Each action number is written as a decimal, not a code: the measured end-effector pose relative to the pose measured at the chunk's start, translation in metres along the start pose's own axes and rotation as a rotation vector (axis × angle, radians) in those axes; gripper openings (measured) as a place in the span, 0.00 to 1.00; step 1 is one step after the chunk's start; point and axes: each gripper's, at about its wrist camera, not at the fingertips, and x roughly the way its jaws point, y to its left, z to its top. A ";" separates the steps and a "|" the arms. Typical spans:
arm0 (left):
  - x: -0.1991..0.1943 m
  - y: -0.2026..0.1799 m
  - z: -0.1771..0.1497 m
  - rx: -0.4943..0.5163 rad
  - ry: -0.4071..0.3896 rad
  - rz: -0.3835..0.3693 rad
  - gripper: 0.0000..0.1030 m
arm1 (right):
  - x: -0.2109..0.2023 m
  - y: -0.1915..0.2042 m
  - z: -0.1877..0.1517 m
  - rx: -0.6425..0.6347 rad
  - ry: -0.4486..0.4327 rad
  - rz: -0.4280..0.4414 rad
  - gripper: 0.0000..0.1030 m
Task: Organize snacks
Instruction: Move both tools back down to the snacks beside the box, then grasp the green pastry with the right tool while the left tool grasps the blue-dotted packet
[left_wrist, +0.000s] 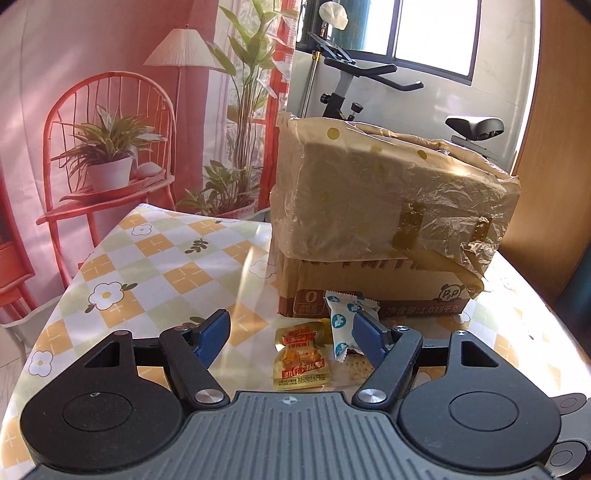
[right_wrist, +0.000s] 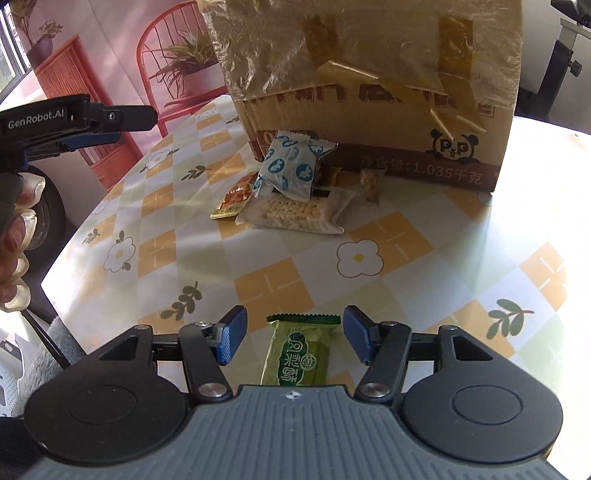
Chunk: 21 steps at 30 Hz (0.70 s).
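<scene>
green snack packet (right_wrist: 298, 350): long axis runs straight away from the right gripper (right_wrist: 294, 338), in line with its fingers; crimped serrated end points toward the cardboard box (right_wrist: 369, 122), near end hidden under the gripper body. it lies flat on the tablecloth (right_wrist: 406, 266), between the spread blue pads (right_wrist: 232, 338), touched by neither. right gripper is seen open, nothing held.

packet is glossy green with pale printed characters and a round emblem.

a small heap of snacks is seen at the foot of the box: white packet with blue spots (right_wrist: 291, 166) propped tilted, its long axis roughly upright, leaning toward the box; clear-wrapped cracker pack (right_wrist: 295, 212) flat beneath it; orange sauce sachet (right_wrist: 236, 197) just beside on the left; small tan wrapped piece (right_wrist: 369, 184) near the box wall.

left gripper (left_wrist: 291, 334) is seen open, empty; the orange sachet (left_wrist: 301, 356) lies between its pads, the spotted packet (left_wrist: 341, 325) touching or just in front of the right-hand pad (left_wrist: 364, 330) — contact cannot be told.

box is wrapped above in crinkled film and brown tape, panda logo printed low. table is covered in orange, white and pale-green checks with daisies. behind: a printed backdrop with red chair (left_wrist: 107, 147), plants, lamp; an exercise bike (left_wrist: 369, 81) by a bright window.
</scene>
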 end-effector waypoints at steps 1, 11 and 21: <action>0.001 0.001 -0.001 -0.004 0.003 0.002 0.73 | 0.004 0.000 -0.002 -0.002 0.021 0.008 0.60; 0.006 0.003 -0.004 -0.032 0.016 0.003 0.70 | 0.015 0.008 -0.007 -0.128 0.040 -0.010 0.39; 0.004 0.011 0.031 -0.080 -0.045 0.018 0.65 | 0.010 -0.028 0.036 -0.123 -0.163 -0.075 0.37</action>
